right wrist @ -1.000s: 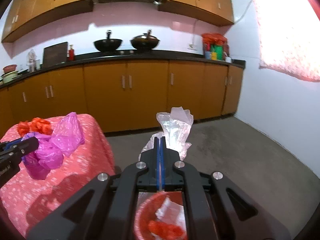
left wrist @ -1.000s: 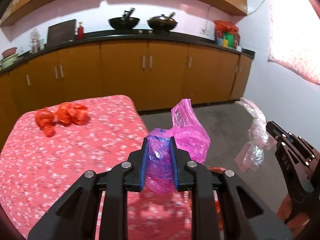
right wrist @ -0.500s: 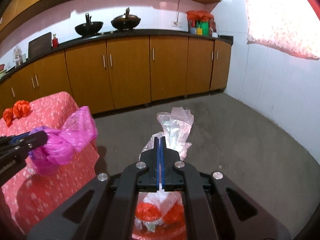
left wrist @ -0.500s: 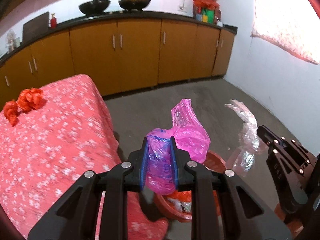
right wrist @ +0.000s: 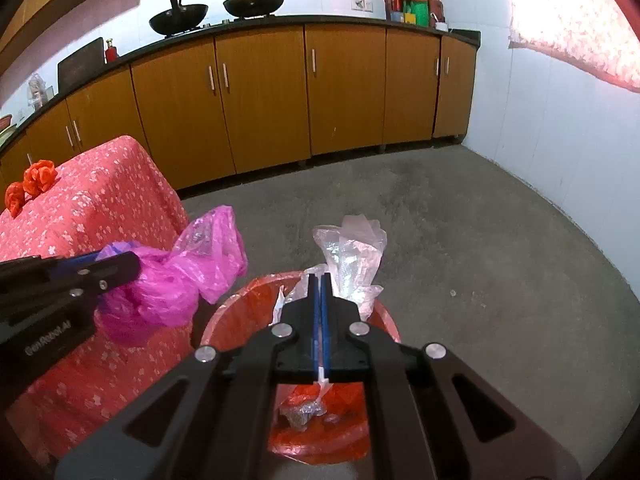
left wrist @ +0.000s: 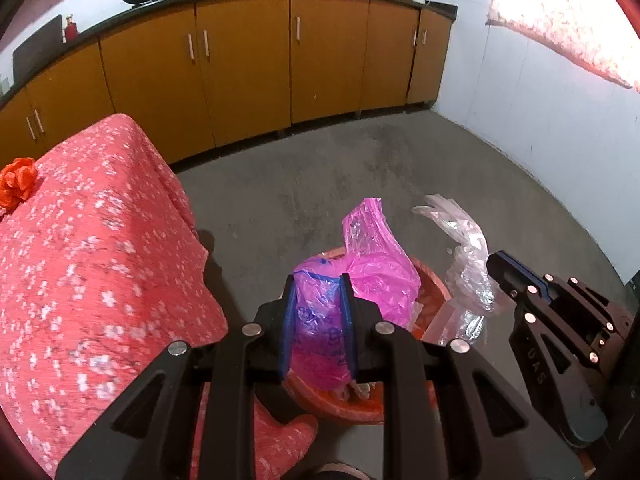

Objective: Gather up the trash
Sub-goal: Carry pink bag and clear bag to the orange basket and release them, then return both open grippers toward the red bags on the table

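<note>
Table (left wrist: 80, 264), under a red flowered cloth, stands at the left; one count. At its far left edge lies a clump of red scraps (right wrist: 34, 182); the number of pieces cannot be told.

Bin (right wrist: 236, 316), one, red with a red liner, stands on the floor just beside the table's near right corner. Inside it: red plastic and some clear or pale wrapping at the bottom, pieces too jumbled to count.

Pink bag (left wrist: 372, 264), one, crumpled. The left gripper (left wrist: 318, 312) pinches it between its blue pads, the bulk bulging forward past the fingertips. In the left wrist view the bag hangs over the near left part of the bin's rim; in the right wrist view it sits beside the bin, level with the table corner. It is off every surface, touching only the pads.

Clear bag (right wrist: 352, 252), one, crumpled. The right gripper (right wrist: 321, 320) has its fingers pressed almost together on a thin fold of it; the bag sticks up beyond the tips, above the far part of the bin's opening.

Grippers: two, side by side, both over the bin area.
</note>
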`<state>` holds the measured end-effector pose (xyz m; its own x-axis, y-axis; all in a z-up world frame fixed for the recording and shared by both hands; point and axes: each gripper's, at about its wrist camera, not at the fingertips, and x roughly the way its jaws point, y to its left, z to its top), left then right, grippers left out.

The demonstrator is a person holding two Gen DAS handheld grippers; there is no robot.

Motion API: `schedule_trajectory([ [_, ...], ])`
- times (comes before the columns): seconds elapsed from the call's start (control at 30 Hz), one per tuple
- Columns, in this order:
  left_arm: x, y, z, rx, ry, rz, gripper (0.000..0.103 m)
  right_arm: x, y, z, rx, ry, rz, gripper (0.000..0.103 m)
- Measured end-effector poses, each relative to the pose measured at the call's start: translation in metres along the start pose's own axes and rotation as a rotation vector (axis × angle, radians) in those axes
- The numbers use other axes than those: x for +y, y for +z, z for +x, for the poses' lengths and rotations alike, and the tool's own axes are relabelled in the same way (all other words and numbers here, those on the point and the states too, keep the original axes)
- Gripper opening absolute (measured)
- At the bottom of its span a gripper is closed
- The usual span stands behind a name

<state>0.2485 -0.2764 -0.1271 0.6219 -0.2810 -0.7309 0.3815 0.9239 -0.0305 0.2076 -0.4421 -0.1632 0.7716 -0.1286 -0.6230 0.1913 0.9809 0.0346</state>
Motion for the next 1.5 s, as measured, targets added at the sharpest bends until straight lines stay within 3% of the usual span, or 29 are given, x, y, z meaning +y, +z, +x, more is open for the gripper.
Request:
schedule_trajectory([
  [0.73, -0.013, 0.003, 0.045, 0.079, 0.001, 0.012, 0.022, -0.003, -0.003, 0.037, 0.056, 0.026, 0.036, 0.005],
  [0.9, -0.01, 0.004, 0.053, 0.101, -0.005, -0.007, 0.035, -0.013, -0.004, 0.034, 0.048, 0.008, 0.053, 0.016],
  [1.07, -0.008, 0.003, 0.052, 0.107, -0.025, -0.026, 0.036, -0.021, -0.003, 0.032, 0.048, -0.026, 0.066, 0.018],
  [1.2, 0.005, 0.009, 0.035, 0.076, -0.041, -0.057, 0.037, -0.014, 0.007, 0.028, 0.024, -0.036, 0.056, 0.026],
  [1.3, 0.026, 0.016, 0.013, 0.033, -0.044, -0.098, 0.043, -0.001, 0.019, 0.021, -0.008, -0.035, 0.033, 0.039],
  [1.4, 0.058, 0.021, -0.019, -0.023, -0.032, -0.136, 0.051, 0.018, 0.039, 0.013, -0.042, -0.011, 0.015, 0.048],
  [1.5, 0.102, 0.022, -0.053, -0.088, 0.027, -0.164, 0.058, 0.047, 0.063, 0.007, -0.062, 0.036, 0.005, 0.053],
])
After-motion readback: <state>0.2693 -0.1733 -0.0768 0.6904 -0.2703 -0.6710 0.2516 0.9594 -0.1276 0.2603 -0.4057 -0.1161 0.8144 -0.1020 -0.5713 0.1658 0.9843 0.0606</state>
